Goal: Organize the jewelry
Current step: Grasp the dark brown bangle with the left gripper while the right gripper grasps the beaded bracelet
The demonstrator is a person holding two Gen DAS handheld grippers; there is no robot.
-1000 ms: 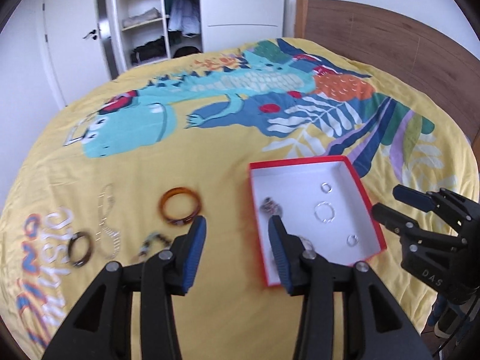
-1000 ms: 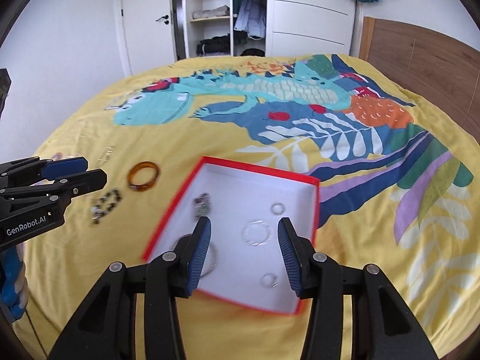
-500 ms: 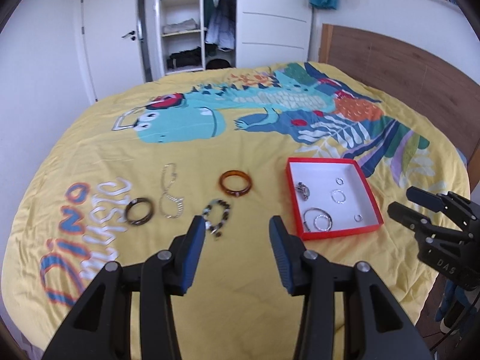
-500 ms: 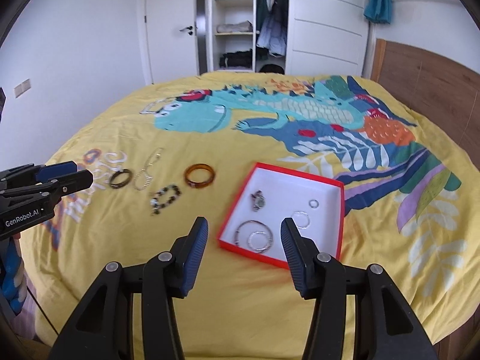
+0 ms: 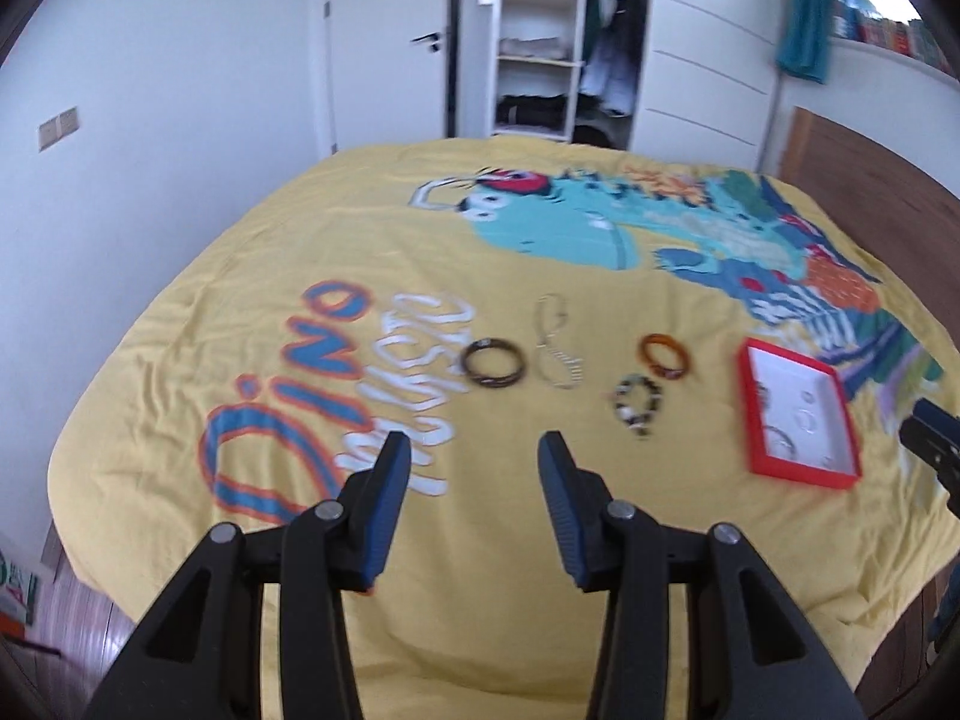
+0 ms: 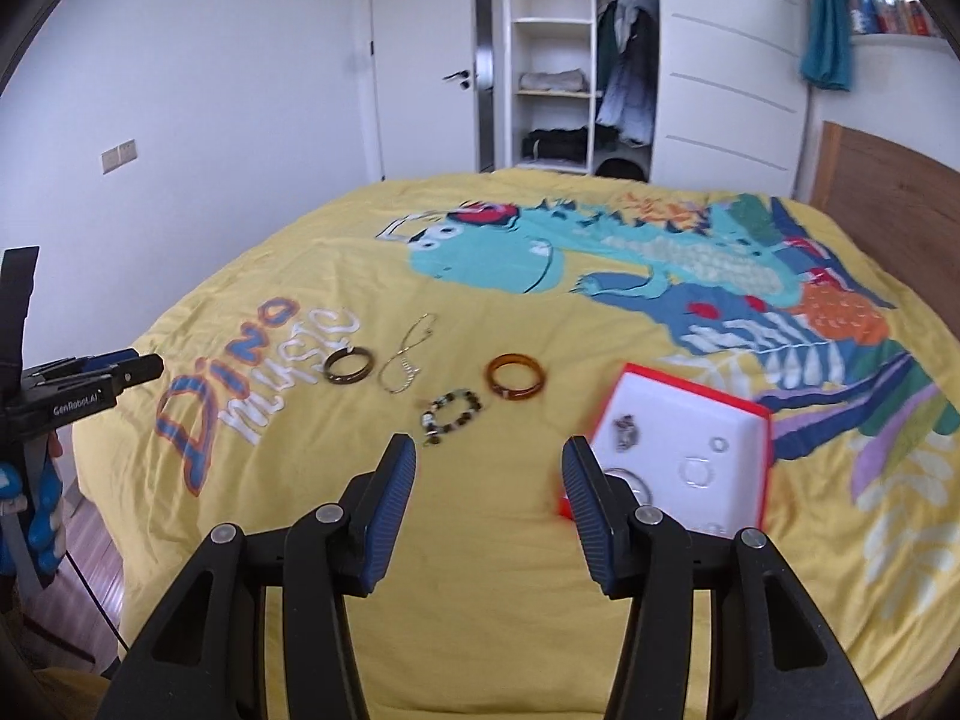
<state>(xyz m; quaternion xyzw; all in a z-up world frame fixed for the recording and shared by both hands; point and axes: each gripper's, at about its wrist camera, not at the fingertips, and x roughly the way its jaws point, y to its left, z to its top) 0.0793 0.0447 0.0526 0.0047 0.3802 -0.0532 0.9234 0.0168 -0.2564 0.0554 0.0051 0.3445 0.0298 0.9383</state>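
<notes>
Left gripper: jaws spread, holding nothing, above yellow dinosaur-print bedspread.
Right gripper: spread, holding nothing.
Loose on bedspread: dark brown bangle, thin silver chain, amber bangle, black-and-white beaded bracelet.
Red-rimmed white shallow box: right of the bracelets, silver rings inside.

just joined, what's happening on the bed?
Jewelry sorting, mid-task. Both tongs, left and right, are open, empty and off the bedspread. The red box already holds several silver rings. The dark bangle, chain, amber bangle and beaded bracelet lie loose on the bedspread.
</notes>
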